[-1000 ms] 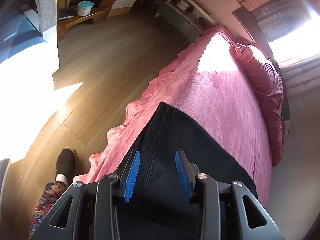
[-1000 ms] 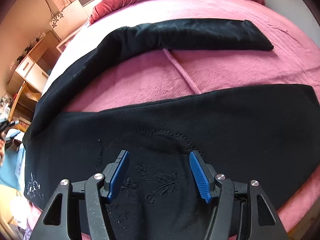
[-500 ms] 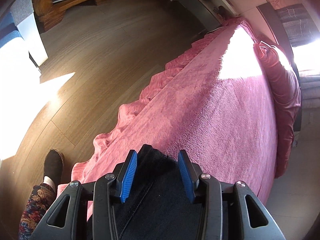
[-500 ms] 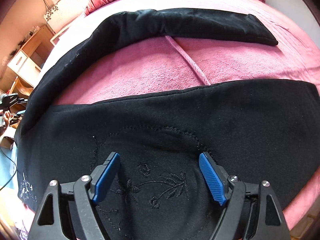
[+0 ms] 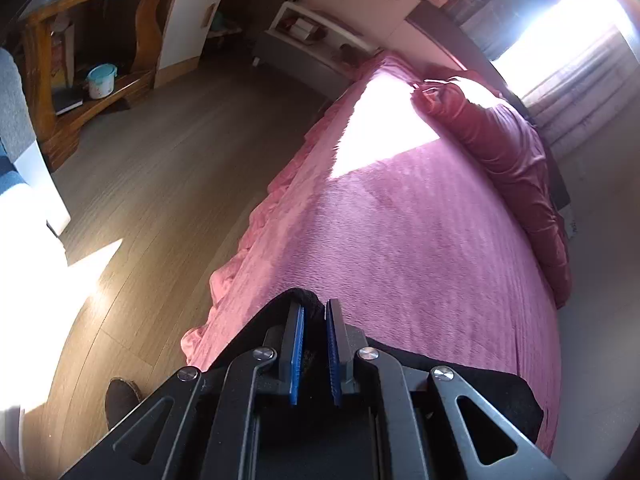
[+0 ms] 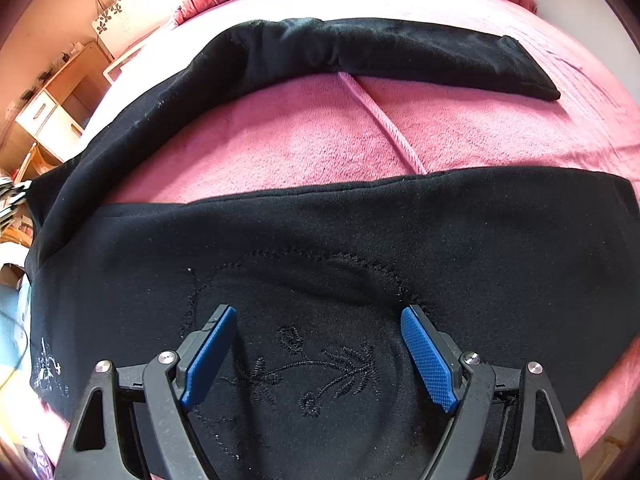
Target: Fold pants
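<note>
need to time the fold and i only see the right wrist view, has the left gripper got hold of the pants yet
Observer: Yes. The left gripper has just closed its jaws on a bunched edge of the black pants.
Operator: where on the bed is that
Observer: Near the ruffled side edge of the pink bedspread, with wooden floor just beyond it.
Operator: anything in the way on that side
Observer: A person's dark shoe stands on the floor below the bed edge, apart from the pants.
</note>
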